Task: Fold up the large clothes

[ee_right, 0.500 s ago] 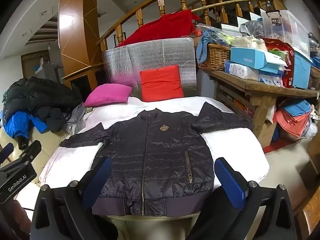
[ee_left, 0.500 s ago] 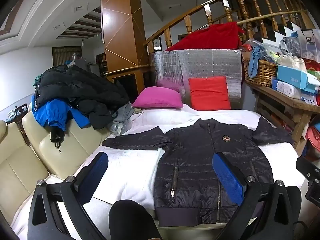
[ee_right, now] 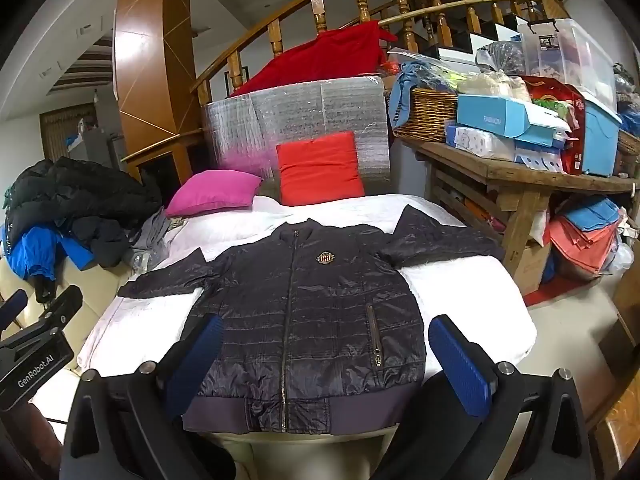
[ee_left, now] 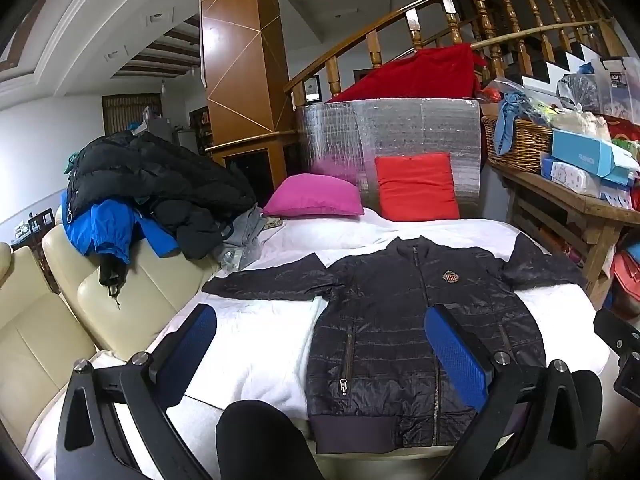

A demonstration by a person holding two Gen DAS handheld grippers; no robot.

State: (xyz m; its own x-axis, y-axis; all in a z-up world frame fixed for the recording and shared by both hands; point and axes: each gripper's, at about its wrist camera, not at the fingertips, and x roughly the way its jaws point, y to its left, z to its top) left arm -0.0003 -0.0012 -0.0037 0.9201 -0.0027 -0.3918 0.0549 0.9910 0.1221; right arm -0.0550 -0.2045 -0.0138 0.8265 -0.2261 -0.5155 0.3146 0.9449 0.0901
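The dark navy quilted zip jacket lies flat and face up on the white padded cover of the bed, zipped shut, with both sleeves spread out to the sides and its ribbed hem at the near edge. No fold appears to be made yet. The left gripper hangs above the near left part of the bed with its blue-padded fingers wide apart and nothing between them. The right gripper hangs over the hem, also wide apart and empty.

To begin well, each gripper should probably take one sleeve near the cuff, pinching only the top layer of the thin shiny fabric, and bring it across the chest without dragging the body. The material looks slippery, so a firm pinch and a slow move would help; the white cover may lift together with the sleeve if the fingers go too deep.

At the head of the bed rest a magenta cushion and a red square cushion before a silver foil panel. A heap of black and blue coats sits on the cream leather sofa at the left. A cluttered wooden table stands close on the right.
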